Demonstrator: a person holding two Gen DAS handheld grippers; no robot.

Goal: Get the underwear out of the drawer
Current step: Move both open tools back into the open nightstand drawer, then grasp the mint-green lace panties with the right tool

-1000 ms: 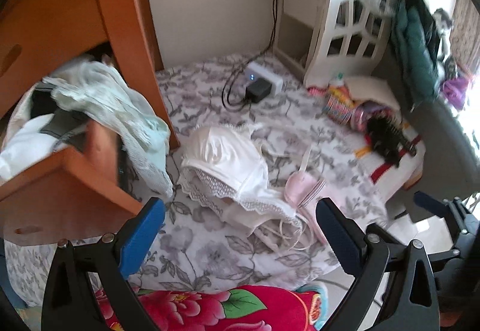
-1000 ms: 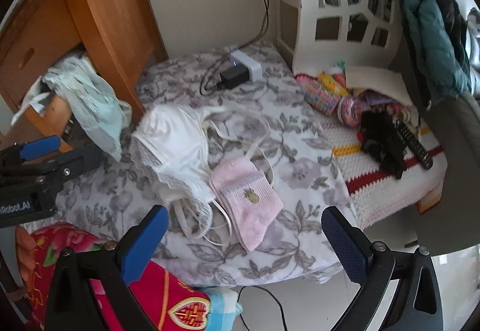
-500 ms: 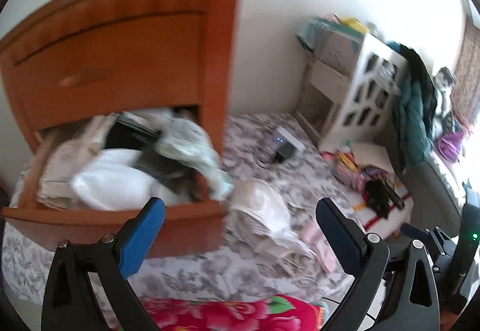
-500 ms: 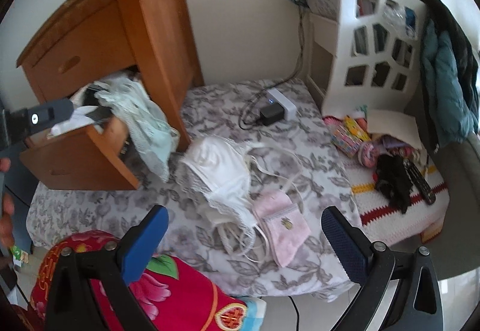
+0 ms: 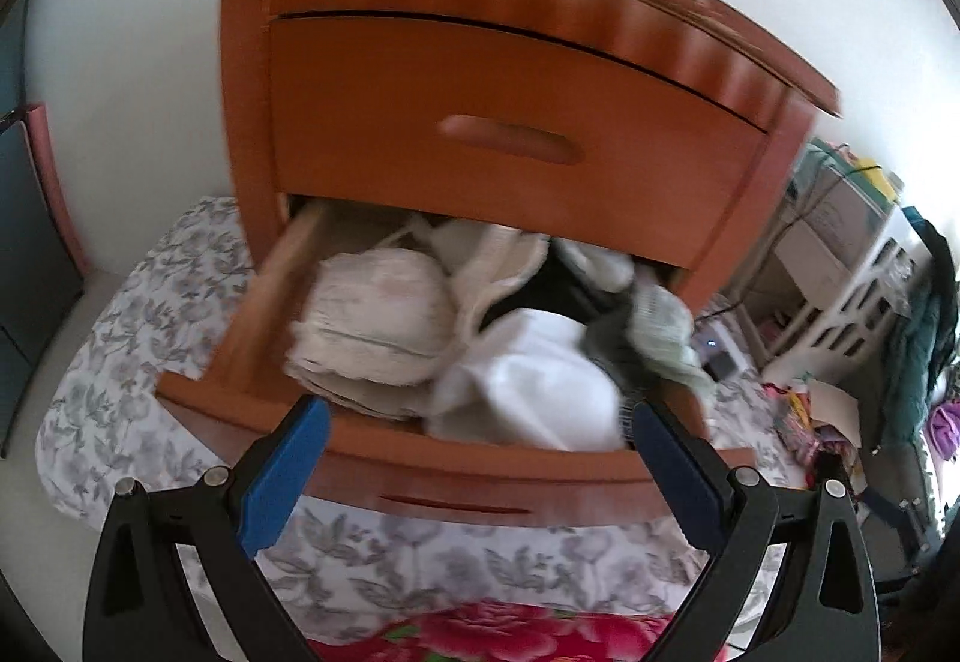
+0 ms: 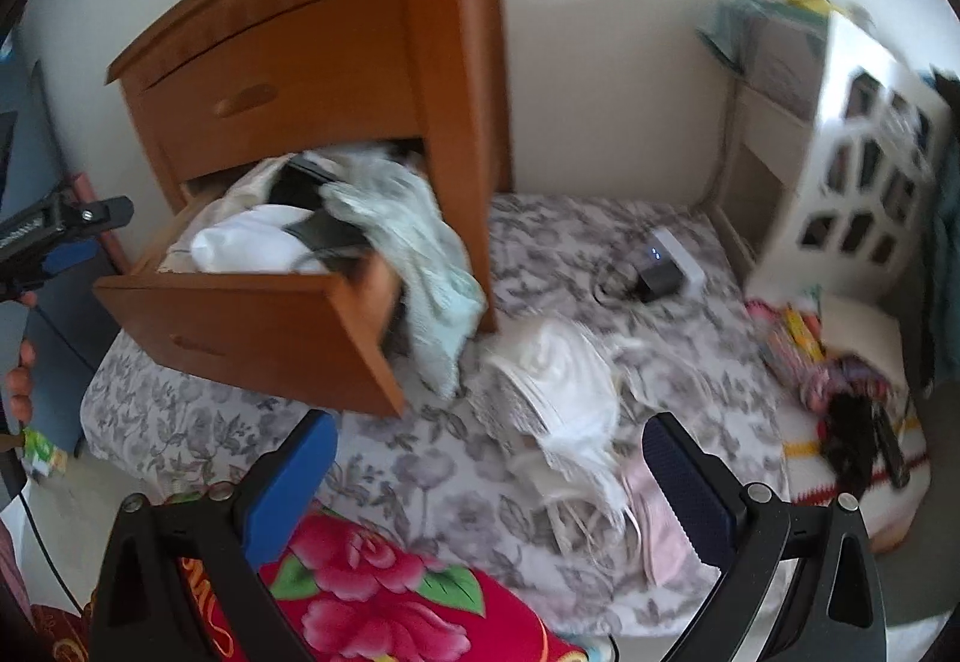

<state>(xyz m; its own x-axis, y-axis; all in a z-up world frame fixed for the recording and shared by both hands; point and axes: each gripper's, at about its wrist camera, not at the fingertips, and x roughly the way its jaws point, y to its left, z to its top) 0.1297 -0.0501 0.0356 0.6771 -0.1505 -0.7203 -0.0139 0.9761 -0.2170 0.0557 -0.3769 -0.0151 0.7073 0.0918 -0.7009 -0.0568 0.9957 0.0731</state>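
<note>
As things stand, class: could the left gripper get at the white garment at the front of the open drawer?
Probably yes. The left gripper is open and faces the pulled-out drawer; the white garment lies on top, just behind the front panel, with nothing over it.

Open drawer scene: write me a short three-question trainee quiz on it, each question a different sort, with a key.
1. True or false: the left gripper is shut on a garment from the lower drawer.
2. Multiple choice: the pale green garment is
A. folded on top of the nightstand
B. hanging over the drawer's side edge toward the bed
C. held in the right gripper
3. Fill in: the upper drawer of the nightstand is ____.

Key: 1 false, both grippers are open and hold nothing; 2 B; 3 closed.
</note>
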